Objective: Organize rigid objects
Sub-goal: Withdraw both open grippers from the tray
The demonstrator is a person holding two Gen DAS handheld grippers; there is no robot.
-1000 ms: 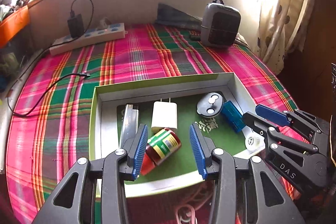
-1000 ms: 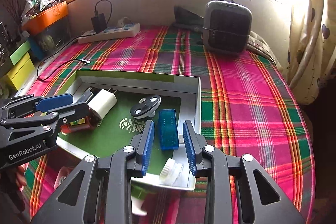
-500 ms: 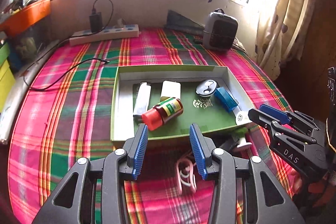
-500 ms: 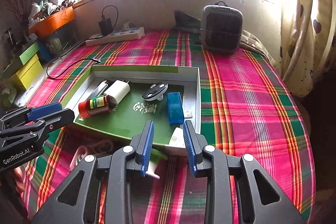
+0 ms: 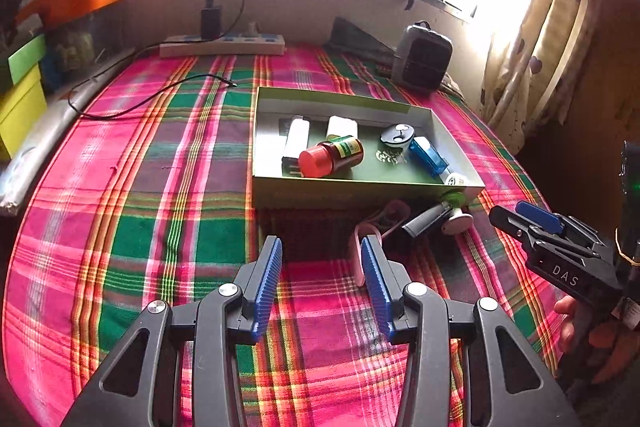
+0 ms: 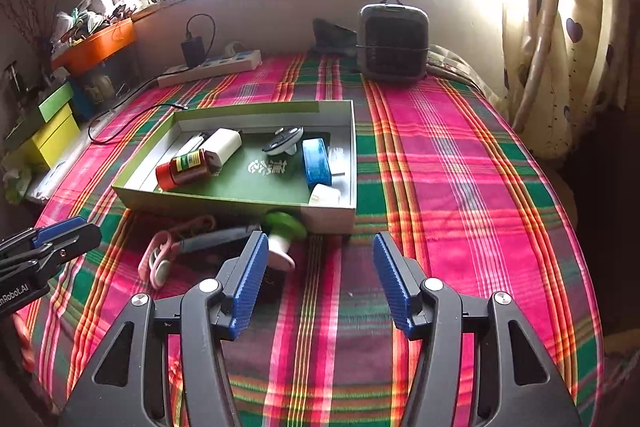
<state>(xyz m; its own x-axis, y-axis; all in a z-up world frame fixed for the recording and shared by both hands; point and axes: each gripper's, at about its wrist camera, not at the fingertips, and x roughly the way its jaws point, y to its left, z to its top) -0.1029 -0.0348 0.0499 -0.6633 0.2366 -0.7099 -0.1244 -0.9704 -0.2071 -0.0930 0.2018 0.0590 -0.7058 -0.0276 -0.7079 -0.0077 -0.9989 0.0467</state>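
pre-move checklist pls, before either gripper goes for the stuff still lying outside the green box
1. Left gripper free: ok, jaws apart, only cloth between them.
2. Right gripper free: ok, jaws opening, nothing between them.
3. Loose items in view: ok. Pink earphones, dark grey piece and green-capped white piece lie on the plaid cloth in front of the box.
4. Approach path: ok, nothing stands between the grippers and those items.
5. Room in green box: ok, bare green floor at the middle, between the red-capped bottle and the blue case.
6. Loose items separable: cannot tell, they lie bunched together.
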